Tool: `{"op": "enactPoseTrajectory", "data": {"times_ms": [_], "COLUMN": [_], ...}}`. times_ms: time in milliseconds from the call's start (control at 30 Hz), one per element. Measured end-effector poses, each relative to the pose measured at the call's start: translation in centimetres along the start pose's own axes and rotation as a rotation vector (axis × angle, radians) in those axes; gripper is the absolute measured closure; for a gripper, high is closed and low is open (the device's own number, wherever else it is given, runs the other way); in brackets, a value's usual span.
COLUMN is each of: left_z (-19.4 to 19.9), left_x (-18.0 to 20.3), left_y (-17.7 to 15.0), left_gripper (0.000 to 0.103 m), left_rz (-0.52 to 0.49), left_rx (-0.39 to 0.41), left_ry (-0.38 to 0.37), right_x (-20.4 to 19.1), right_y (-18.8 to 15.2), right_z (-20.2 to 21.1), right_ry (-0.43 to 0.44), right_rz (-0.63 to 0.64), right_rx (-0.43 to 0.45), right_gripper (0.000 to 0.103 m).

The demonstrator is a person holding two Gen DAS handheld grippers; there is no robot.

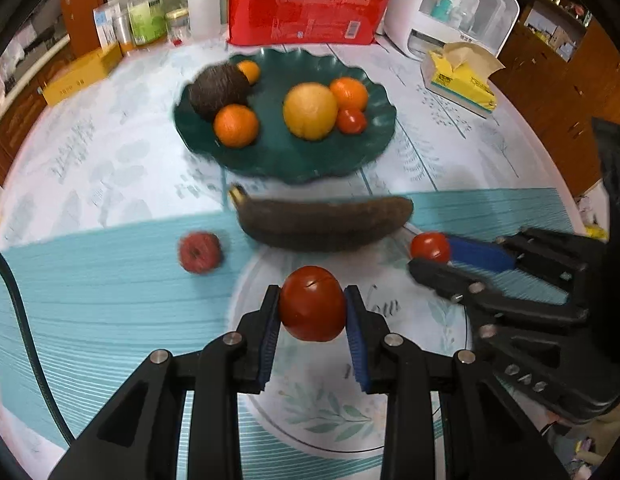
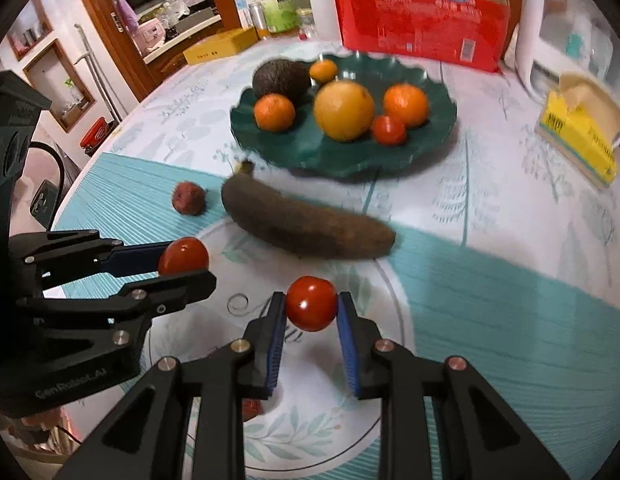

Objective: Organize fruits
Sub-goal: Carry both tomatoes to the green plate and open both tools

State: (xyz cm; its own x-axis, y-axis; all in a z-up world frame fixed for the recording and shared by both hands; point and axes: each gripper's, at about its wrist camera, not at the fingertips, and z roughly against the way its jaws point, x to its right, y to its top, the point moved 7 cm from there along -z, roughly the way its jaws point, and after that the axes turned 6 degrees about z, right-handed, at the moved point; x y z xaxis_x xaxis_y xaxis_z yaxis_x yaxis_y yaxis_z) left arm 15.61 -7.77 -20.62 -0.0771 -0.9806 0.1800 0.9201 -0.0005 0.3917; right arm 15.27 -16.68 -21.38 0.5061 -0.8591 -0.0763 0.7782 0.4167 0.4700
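Observation:
My left gripper point(image 1: 312, 307) is shut on a large red tomato point(image 1: 312, 303) above the white plate point(image 1: 430, 360). My right gripper point(image 2: 311, 307) is shut on a smaller red tomato point(image 2: 311, 303); it also shows in the left wrist view point(image 1: 429, 247). The green scalloped plate point(image 1: 286, 160) holds an avocado point(image 1: 218, 90), oranges point(image 1: 235, 125), a yellow fruit point(image 1: 310, 110) and a small tomato point(image 1: 351, 120). A dark overripe banana point(image 1: 324, 221) and a red lychee-like fruit point(image 1: 200, 251) lie on the table in front of it.
At the back stand a red package point(image 1: 306, 4), bottles point(image 1: 146, 12), a yellow box point(image 1: 80, 74), a white appliance point(image 1: 450, 8) and a tissue box point(image 1: 462, 76). A small red fruit point(image 2: 252, 409) lies on the white plate point(image 2: 310, 420) under my right gripper.

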Motion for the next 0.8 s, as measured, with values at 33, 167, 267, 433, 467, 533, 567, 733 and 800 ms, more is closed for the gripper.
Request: {"op": "enactPoseTrajectory", "data": {"times_ms": [33,167,267,433,467,533,567,733,800], "left_z": [0.8,3.7,6.2,10.8,11.5,12.7,12.9,11.1,9.3], "left_x": [-0.1,-0.3,-0.3,0.6,0.8,1.3,1.6,2.1,2.1], "left_y": [0.8,4.2,7.4,14.3,15.7,18.3,19.4,23.2,23.6], "left_gripper": [0.073,0.073,0.073,0.073,0.073,0.073,0.073,0.073,0.073], "left_rz": [-0.004,-0.032,-0.091,-0.143,-0.154,-0.171,-0.183,-0.197,-0.197], "left_rx": [0.007,0.047,0.097,0.189,0.208,0.249,0.265,0.260,0.240], "left_ry": [0.006,0.018,0.072,0.087,0.091,0.103,0.109,0.090,0.070], "right_x": [0.1,0.7,1.4,3.2,3.7,4.7,5.3,7.9,8.6], "right_y": [0.7,3.7,6.8,13.0,14.5,17.2,18.4,22.8,23.5], "right_z": [0.8,3.7,6.5,11.1,12.1,13.6,14.0,13.4,11.9], "right_ry": [-0.005,0.001,0.011,0.011,0.004,-0.013,-0.024,-0.055,-0.048], "right_rz": [0.012,0.026,0.026,0.024,0.019,0.012,0.007,-0.038,-0.057], "right_rx": [0.015,0.070,0.124,0.219,0.245,0.288,0.305,0.332,0.316], "right_gripper": [0.077,0.077,0.078,0.078,0.078,0.078,0.077,0.077,0.077]}}
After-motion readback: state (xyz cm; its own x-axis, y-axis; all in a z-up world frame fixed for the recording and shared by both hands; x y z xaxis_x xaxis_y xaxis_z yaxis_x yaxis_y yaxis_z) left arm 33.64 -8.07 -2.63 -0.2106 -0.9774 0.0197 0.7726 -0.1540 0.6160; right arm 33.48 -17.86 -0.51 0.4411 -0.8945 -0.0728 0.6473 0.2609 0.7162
